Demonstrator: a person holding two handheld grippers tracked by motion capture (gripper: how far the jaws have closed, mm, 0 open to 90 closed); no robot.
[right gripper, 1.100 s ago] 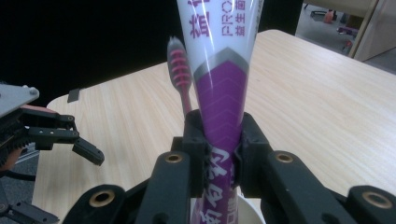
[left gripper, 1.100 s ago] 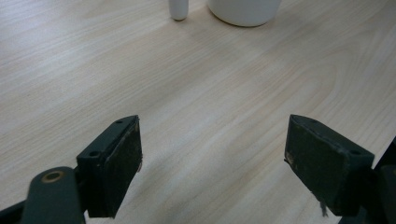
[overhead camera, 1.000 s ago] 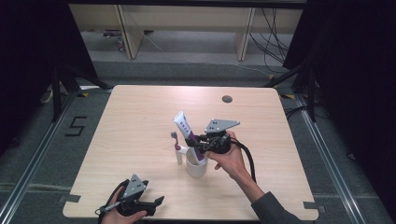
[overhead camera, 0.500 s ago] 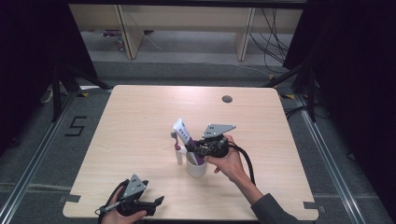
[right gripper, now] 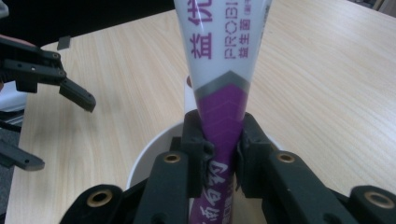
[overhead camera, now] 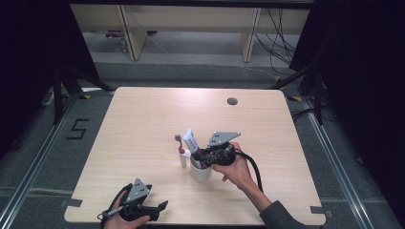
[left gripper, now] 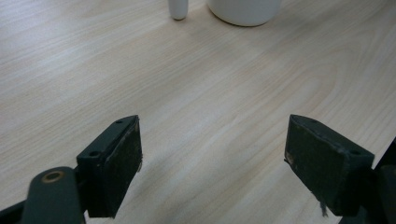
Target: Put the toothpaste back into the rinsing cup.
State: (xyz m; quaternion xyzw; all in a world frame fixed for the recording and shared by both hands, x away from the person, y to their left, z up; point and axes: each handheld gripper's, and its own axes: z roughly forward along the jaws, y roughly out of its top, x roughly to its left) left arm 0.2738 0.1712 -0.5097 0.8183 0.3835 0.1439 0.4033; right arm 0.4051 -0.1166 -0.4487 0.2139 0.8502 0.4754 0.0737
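A white and purple toothpaste tube (right gripper: pixel 223 88) is seen pinched between the two black jaws of the right gripper (right gripper: pixel 223 151) in the lower centre of the right gripper view, the pads pressed against the tube's purple lower part. The tube's lower end is sunk inside a white cup (right gripper: pixel 144 161), whose rim curves across the lower left of that view; the tube's white upper part rises to the top edge of the frame, and purple lettering is printed on it. In the high view the right gripper (overhead camera: pixel 203 160) is found just below the centre of the frame, held by a hand (overhead camera: pixel 236 171) that comes in from the lower right, directly over the cup (overhead camera: pixel 200 172), with the tube (overhead camera: pixel 192 141) slanted up and to the left out of it. A toothbrush (overhead camera: pixel 181 151) is stood upright just left of the cup, close beside it; whether they touch cannot be told. The left gripper (overhead camera: pixel 160 207) is seen at the bottom left of the high view, near the table's (overhead camera: pixel 143 119) front edge, well apart from the cup. In the left gripper view its jaws are spread wide with nothing between them, bare wooden tabletop under them, and the cup's base (left gripper: pixel 245 11) is cut by the top edge.
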